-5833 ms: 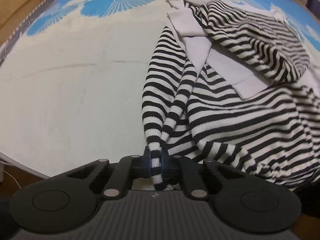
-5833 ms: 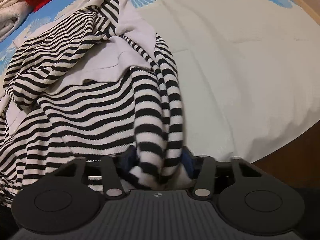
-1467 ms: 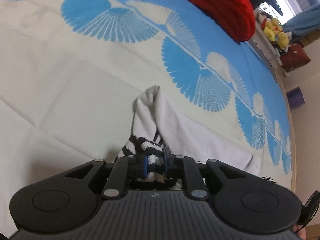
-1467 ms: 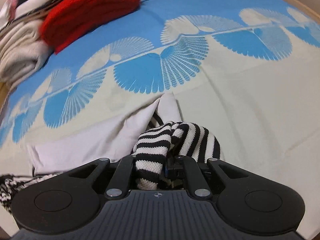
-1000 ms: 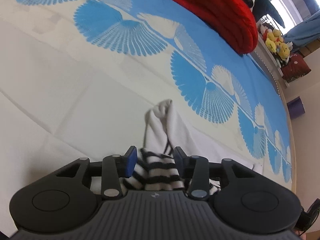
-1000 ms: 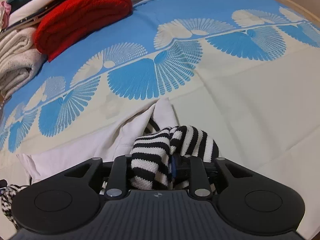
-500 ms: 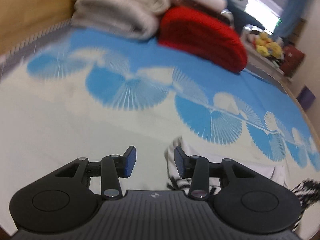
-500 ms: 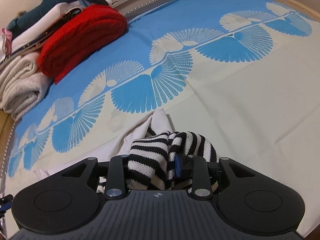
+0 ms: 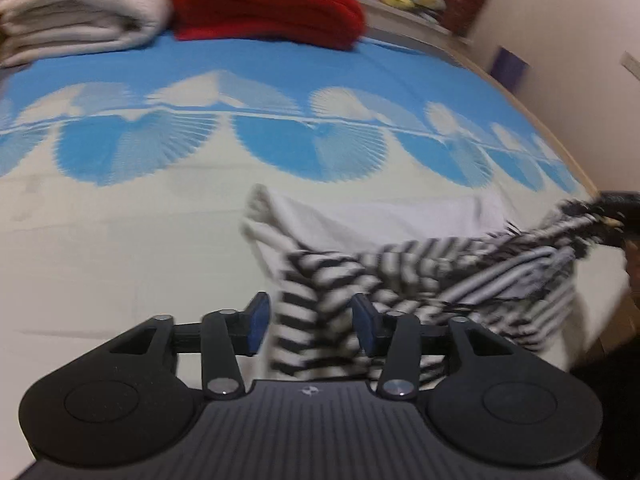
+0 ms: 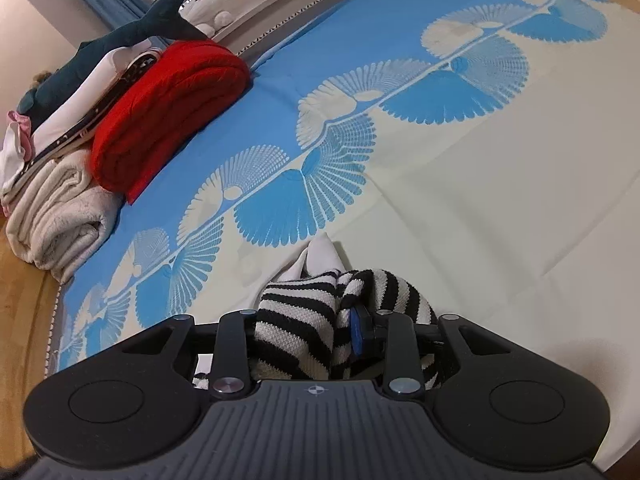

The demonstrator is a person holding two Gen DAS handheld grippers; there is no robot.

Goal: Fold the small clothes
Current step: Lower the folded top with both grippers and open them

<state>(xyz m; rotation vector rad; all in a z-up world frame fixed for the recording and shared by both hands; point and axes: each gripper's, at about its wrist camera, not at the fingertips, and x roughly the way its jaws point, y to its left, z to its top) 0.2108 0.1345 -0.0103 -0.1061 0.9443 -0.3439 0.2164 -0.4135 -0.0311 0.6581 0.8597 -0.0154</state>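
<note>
A black-and-white striped knit garment [image 9: 432, 276] with a white lining lies bunched on the bed, stretched toward the right edge. My left gripper [image 9: 306, 322] is open; striped cloth lies loose between its blue pads, not pinched. In the right wrist view, my right gripper [image 10: 308, 332] has its jaws apart with a thick bunch of the striped garment [image 10: 304, 316] filling the gap; only its right blue pad [image 10: 358, 334] shows, the left one is hidden by cloth. The other gripper [image 9: 618, 216] shows dark at the far right of the left wrist view, at the garment's far end.
The bed sheet [image 10: 500, 200] is cream with a blue fan pattern. A folded red knit [image 10: 164, 108], folded cream towels [image 10: 56, 216] and a shark plush [image 10: 120, 40] lie at the far side. The bed's wooden edge [image 10: 16, 320] runs on the left.
My left gripper opened about a second ago, let go of the striped cloth, then swung right over it. My right gripper's jaws widened around the bunch and it tilted up.
</note>
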